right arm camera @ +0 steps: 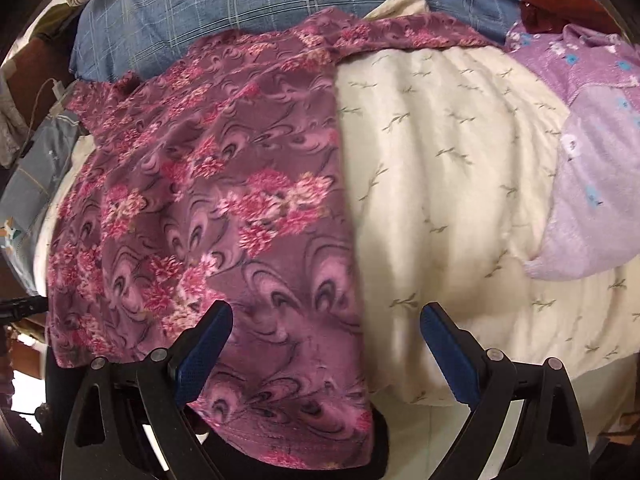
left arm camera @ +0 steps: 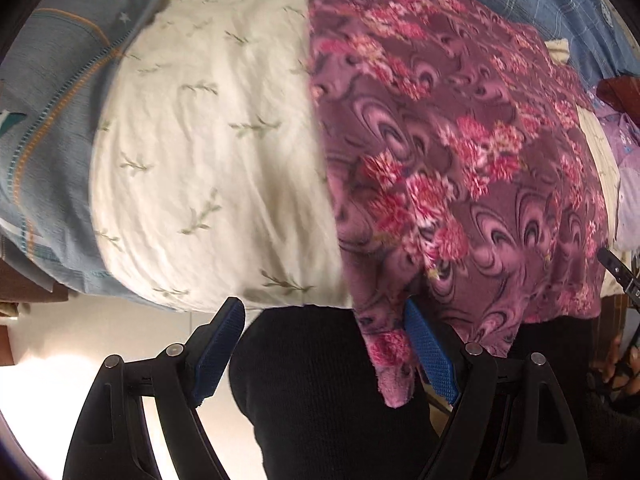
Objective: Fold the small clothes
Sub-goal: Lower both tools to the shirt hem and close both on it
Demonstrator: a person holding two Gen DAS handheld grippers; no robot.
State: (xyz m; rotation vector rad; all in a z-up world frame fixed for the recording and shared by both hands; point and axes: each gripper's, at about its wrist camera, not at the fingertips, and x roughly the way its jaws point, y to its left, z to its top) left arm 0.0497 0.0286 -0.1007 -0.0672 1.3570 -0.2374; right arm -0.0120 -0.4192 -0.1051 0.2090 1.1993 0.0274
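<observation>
From the bedside, the left gripper (left arm camera: 324,344) hangs over the near edge of the bed with its jaws spread wide and nothing between them; a hanging corner of the maroon floral garment (left arm camera: 460,152) brushes the inner face of its right finger, at about 5 o'clock in that view. To the left of the garment lies bare cream quilt (left arm camera: 208,152), open room running out to 9 o'clock, where a blue patterned sheet (left arm camera: 52,92) borders it. Below the edge, a dark-clad leg (left arm camera: 320,400) fills the gap between the fingers.

The right gripper (right arm camera: 326,344) also stands with jaws apart, holding nothing, the garment's (right arm camera: 208,208) near hem draped over the bed edge beside its left finger. Here the free quilt (right arm camera: 448,184) lies to the right, toward 3 o'clock.

I count one floral garment and two grippers. Only the right view shows fully the lilac fleece piece (right arm camera: 592,184) at 2 o'clock and the blue checked pillow (right arm camera: 280,4) at 12.
</observation>
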